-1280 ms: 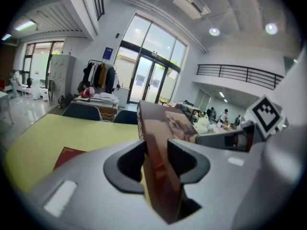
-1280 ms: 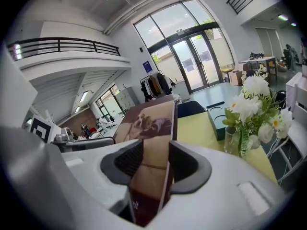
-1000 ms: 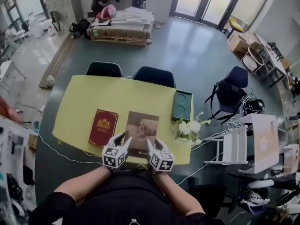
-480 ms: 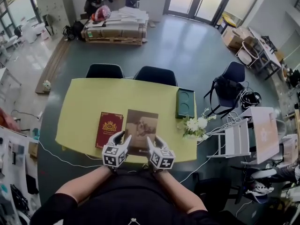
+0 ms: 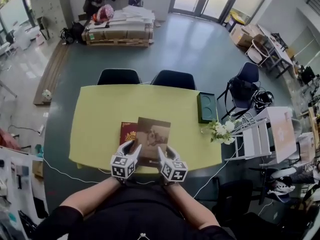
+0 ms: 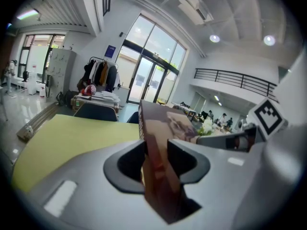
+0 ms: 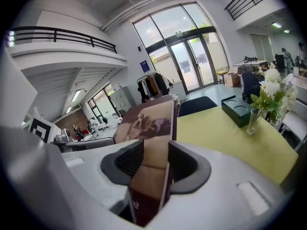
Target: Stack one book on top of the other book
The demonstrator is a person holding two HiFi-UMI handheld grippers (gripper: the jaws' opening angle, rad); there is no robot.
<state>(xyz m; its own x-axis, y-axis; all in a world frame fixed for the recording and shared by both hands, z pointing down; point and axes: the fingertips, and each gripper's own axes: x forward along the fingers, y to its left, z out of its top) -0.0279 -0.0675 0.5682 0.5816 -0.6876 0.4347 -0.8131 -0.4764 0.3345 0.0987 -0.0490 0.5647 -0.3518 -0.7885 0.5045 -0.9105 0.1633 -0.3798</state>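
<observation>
Shifted leftward, the brown book (image 5: 154, 135), pinched by left gripper (image 5: 131, 148) and right gripper (image 5: 166, 150), now overlaps the red book (image 5: 127, 130) at its nine o'clock.

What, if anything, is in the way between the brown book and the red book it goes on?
Nothing visible. The left gripper and right gripper hold the brown book, which already overlaps the red book on its right side. The red cover that shows is bare; the flowers stand well off to the right.

2 books (image 5: 153, 137) (image 5: 128, 131), 2 grippers (image 5: 132, 148) (image 5: 166, 150)
</observation>
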